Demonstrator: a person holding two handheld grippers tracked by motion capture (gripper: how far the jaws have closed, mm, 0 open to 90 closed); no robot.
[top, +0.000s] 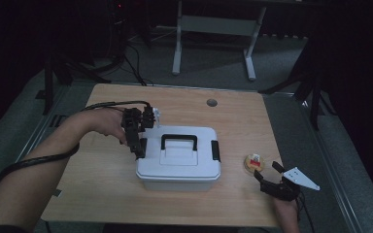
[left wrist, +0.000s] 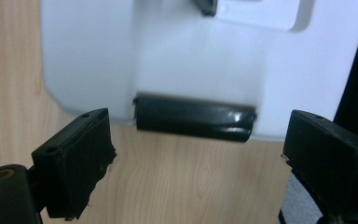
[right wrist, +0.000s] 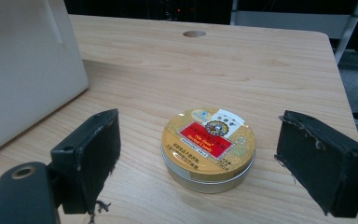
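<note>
White latched box (top: 178, 159) mid-table; our left gripper (left wrist: 196, 154) gapes empty at its black side latch (left wrist: 194, 116). Right gripper (right wrist: 196, 163), wide and empty, frames the gold tin (right wrist: 208, 149); a skewed closing could skid it.

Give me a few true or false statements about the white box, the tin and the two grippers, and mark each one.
1. The white box has its lid on. True.
2. The round tin sits on top of the box. False: it rests on the table, beside the box.
3. The right gripper has its jaws open on either side of the tin. True.
4. The left gripper is clamped on the box's handle. False: its jaws are open, facing a black side latch.
5. The tin's lid is plain blue. False: it is gold with a red label.
</note>
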